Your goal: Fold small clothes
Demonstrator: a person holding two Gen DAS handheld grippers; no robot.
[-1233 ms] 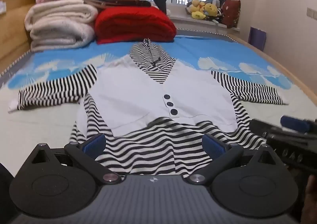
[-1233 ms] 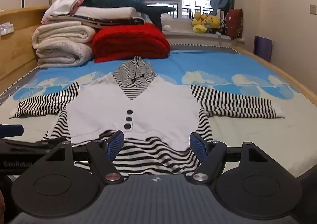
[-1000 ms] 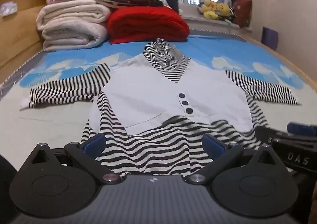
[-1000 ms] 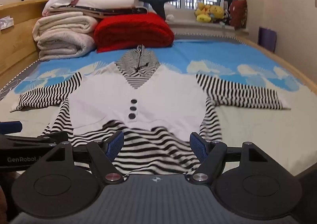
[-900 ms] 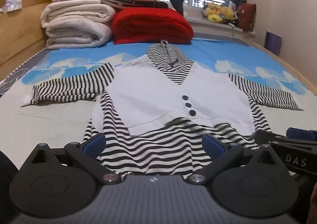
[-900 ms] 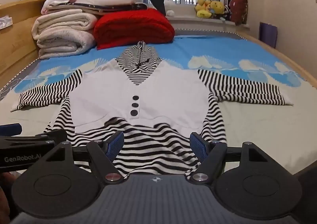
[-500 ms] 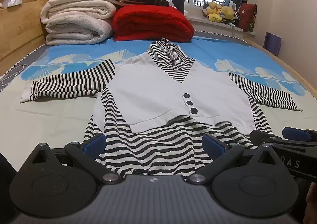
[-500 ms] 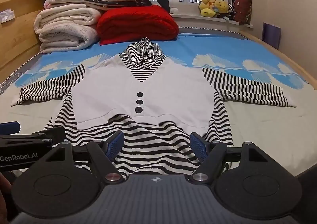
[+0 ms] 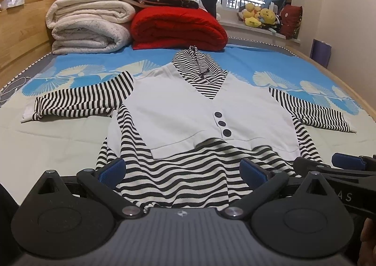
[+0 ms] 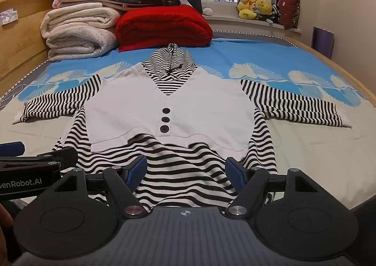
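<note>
Both sleeves whole only in right view — hooded top (image 10: 169, 106) flat.

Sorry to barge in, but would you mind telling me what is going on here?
A person holds a gripper in each hand over a striped hooded top spread flat on the bed, sleeves out. The left gripper and right gripper are both open near its bottom hem, holding nothing. No fold is made yet. Folded blankets are stacked at the far end.
</note>
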